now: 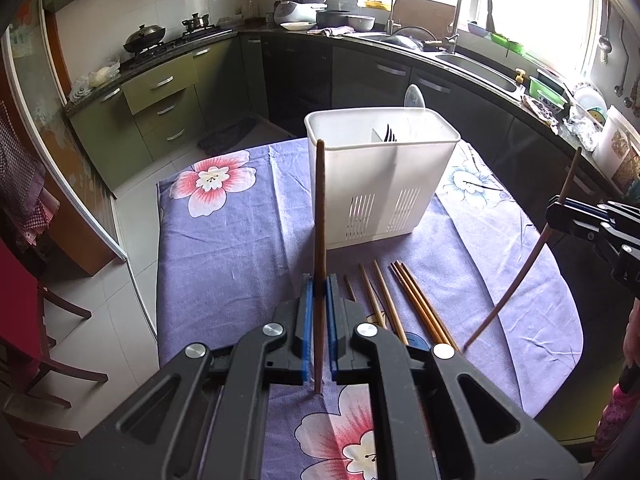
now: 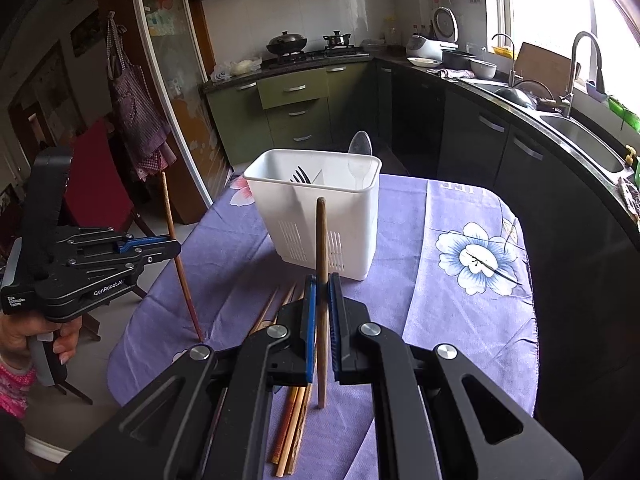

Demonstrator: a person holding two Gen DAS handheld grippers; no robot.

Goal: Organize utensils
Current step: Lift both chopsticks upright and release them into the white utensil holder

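A white plastic utensil holder (image 1: 382, 176) stands on the purple flowered tablecloth (image 1: 224, 248); it also shows in the right wrist view (image 2: 320, 220), with a clear spoon (image 2: 359, 156) and dark fork tines (image 2: 299, 176) inside. My left gripper (image 1: 319, 286) is shut on a brown chopstick (image 1: 320, 216) held upright, tip on the cloth. My right gripper (image 2: 321, 286) is shut on another chopstick (image 2: 321, 248), also upright. Each gripper shows in the other's view: the right gripper (image 1: 560, 210) and the left gripper (image 2: 176, 246). Several loose chopsticks (image 1: 404, 300) lie in front of the holder.
The table edge drops to a tiled floor (image 1: 132, 292) on the left. A red chair (image 2: 96, 184) stands by the table. Kitchen counters with a sink (image 1: 480, 68) and stove (image 1: 168, 46) run behind.
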